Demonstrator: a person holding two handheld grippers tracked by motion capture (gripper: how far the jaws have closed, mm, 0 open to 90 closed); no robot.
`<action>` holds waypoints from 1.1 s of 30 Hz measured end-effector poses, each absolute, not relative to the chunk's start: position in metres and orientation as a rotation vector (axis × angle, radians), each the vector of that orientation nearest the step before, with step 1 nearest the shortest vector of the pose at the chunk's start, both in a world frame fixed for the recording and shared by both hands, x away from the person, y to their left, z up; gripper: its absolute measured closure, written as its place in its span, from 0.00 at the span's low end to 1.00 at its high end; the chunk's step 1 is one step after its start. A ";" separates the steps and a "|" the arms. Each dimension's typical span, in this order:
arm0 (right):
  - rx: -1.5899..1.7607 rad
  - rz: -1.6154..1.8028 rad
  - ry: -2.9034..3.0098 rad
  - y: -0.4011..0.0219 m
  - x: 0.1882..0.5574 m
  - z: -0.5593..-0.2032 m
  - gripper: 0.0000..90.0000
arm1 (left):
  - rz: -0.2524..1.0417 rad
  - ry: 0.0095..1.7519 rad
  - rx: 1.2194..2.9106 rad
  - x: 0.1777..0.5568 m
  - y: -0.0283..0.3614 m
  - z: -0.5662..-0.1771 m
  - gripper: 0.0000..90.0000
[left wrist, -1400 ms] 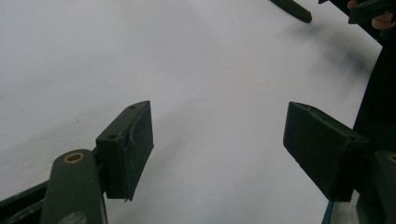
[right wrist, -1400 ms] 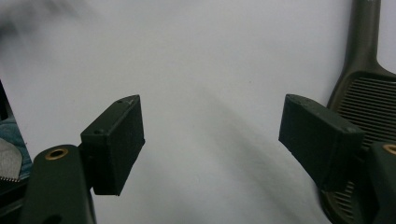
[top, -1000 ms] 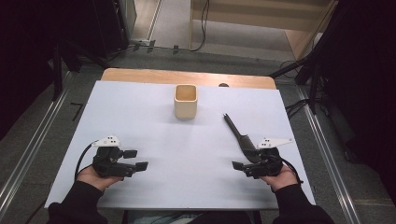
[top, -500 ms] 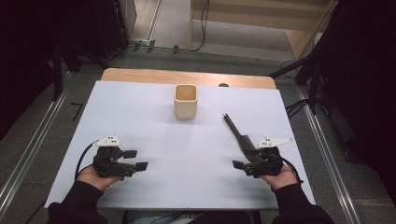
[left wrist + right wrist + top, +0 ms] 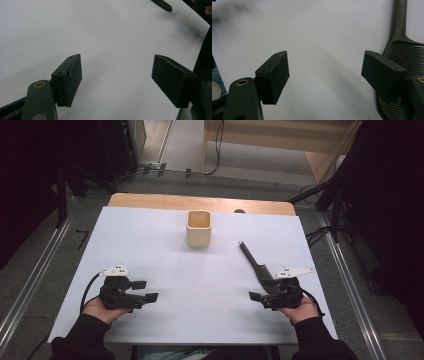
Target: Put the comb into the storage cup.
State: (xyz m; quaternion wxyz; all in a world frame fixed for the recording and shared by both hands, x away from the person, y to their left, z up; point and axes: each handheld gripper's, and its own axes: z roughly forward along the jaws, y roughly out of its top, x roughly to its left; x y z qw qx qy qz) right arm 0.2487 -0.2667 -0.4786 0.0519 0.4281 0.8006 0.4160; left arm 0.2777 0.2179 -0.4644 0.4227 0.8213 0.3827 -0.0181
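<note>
High view overhead, facing forward-down over the white table (image 5: 165,250), gripper views low, close — all share it.

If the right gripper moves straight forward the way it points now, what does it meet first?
Probably nothing: bare white table lies ahead between the open jaws of the right gripper. The dark slotted spatula stays just beside one jaw.

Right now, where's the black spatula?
In the high view the spatula lies on the right side of the white table, its slotted head by the right gripper and its handle angled toward the wooden cup.

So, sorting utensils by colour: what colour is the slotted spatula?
Dark olive-grey spatula, best in the right gripper view.
</note>
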 end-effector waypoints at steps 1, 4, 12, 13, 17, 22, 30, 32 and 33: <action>1.302 1.265 2.435 -0.267 0.249 -0.479 0.23 | -0.046 0.958 2.056 0.278 0.218 -0.464 0.28; 1.310 1.263 2.433 -0.267 0.249 -0.479 0.23 | -0.046 0.958 2.061 0.277 0.218 -0.464 0.28; 1.319 1.269 2.434 -0.268 0.249 -0.478 0.23 | -0.050 0.955 2.063 0.277 0.217 -0.464 0.28; 1.324 1.274 2.429 -0.268 0.249 -0.478 0.23 | -0.051 0.955 2.063 0.277 0.217 -0.465 0.28; 1.341 1.273 2.408 -0.272 0.249 -0.477 0.23 | -0.051 0.956 2.064 0.277 0.217 -0.465 0.28; 1.369 1.263 2.398 -0.277 0.251 -0.477 0.23 | -0.053 0.954 2.065 0.277 0.217 -0.465 0.28; 1.401 1.259 2.374 -0.289 0.257 -0.477 0.23 | -0.055 0.954 2.063 0.278 0.217 -0.465 0.28; 1.396 1.262 2.374 -0.289 0.259 -0.476 0.23 | -0.054 0.955 2.064 0.278 0.217 -0.465 0.28; 1.405 1.260 2.353 -0.290 0.263 -0.476 0.23 | -0.054 0.955 2.065 0.278 0.217 -0.465 0.28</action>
